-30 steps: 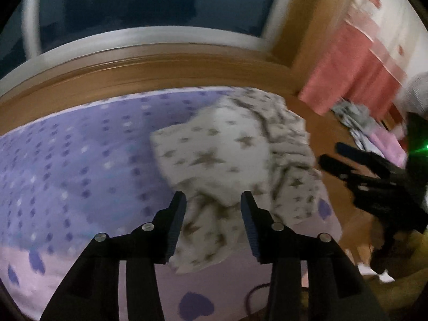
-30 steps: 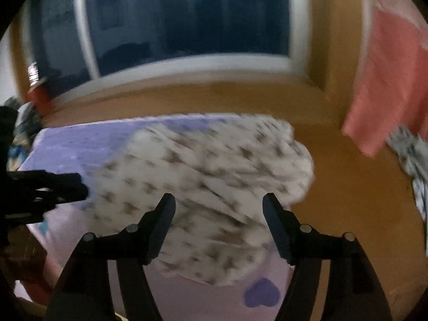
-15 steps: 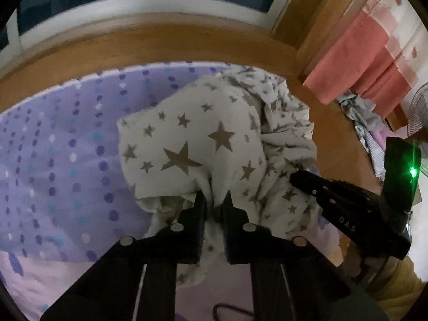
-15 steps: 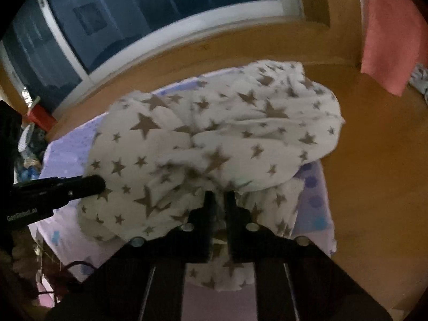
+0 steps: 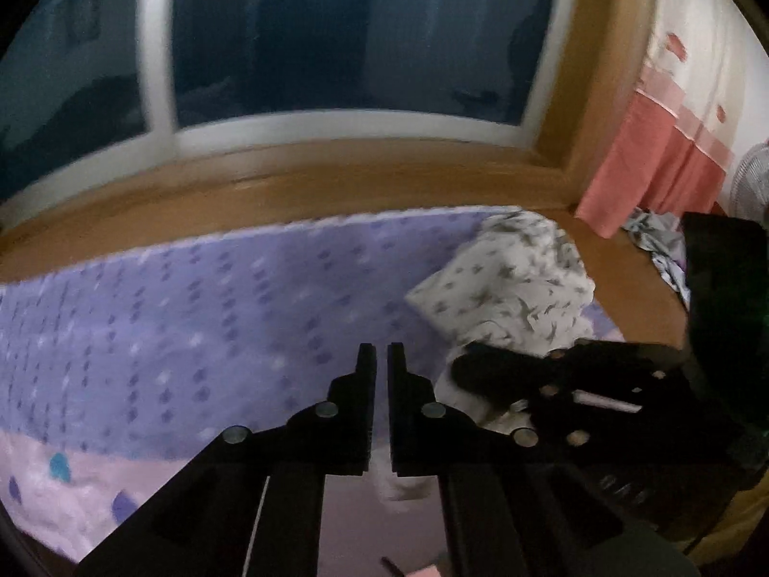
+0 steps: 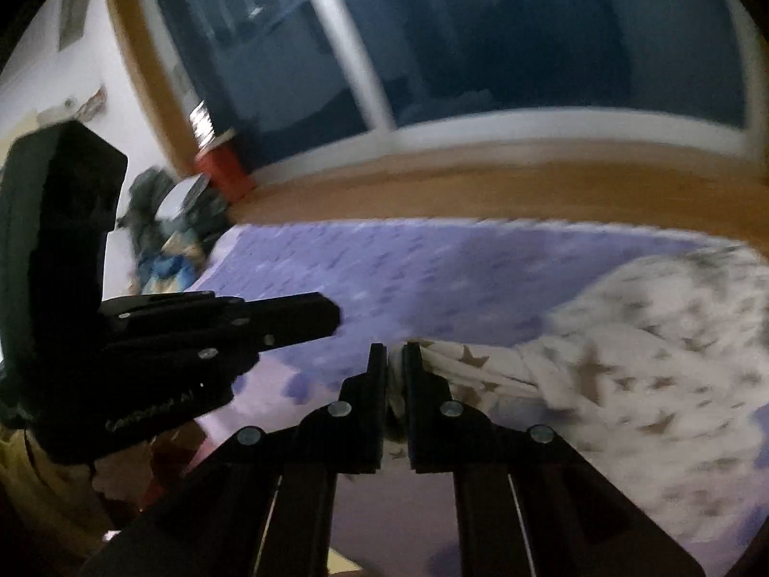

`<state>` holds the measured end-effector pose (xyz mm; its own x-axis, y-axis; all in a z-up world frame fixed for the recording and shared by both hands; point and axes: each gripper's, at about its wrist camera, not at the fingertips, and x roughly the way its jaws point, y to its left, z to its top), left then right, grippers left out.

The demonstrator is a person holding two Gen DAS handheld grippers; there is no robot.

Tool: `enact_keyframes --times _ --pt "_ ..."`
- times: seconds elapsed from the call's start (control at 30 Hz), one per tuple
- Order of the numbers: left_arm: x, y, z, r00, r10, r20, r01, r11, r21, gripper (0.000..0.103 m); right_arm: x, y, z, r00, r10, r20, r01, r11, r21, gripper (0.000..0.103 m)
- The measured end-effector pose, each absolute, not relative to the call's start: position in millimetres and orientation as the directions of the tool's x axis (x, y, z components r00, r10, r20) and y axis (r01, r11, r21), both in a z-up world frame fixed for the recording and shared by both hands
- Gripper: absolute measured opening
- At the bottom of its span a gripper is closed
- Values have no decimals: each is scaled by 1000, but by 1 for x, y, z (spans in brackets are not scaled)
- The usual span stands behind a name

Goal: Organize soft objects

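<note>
Star-print cloth (image 6: 639, 375) heaped at right on purple dotted bed cover (image 5: 192, 317). Right claw (image 6: 396, 360) clamped on cloth's edge. Left claw (image 5: 381, 360) closed; white cloth visible low between its fingers, grip unclear. Dark window (image 5: 336, 38) behind.

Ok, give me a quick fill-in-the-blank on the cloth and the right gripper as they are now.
1. The white cloth is printed with grey ___.
2. The right gripper is ___ on the cloth's edge.
3. The cloth lies on a dotted ___ blanket.
Missing words: stars; shut; purple.
</note>
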<state>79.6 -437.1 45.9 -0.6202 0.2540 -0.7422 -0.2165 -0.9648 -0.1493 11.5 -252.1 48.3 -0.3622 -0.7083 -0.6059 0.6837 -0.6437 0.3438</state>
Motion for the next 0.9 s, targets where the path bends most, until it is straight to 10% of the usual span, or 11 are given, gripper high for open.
enact_keyframes --times 0.33,0.5,0.9 --pt "94 -515 14 -521 309 -795 -202 -950 -237 29 38 -332 -9 -391 -521 -758 599 -770 220 13" --pt "82 -487 12 -464 409 -786 -330 -903 -274 43 54 -272 25 -514 -486 -707 526 -830 188 62" --pt "31 -357 -29 -396 340 -853 -615 -788 -29 48 20 -151 -2 -607 -246 -755 195 -968 159 67"
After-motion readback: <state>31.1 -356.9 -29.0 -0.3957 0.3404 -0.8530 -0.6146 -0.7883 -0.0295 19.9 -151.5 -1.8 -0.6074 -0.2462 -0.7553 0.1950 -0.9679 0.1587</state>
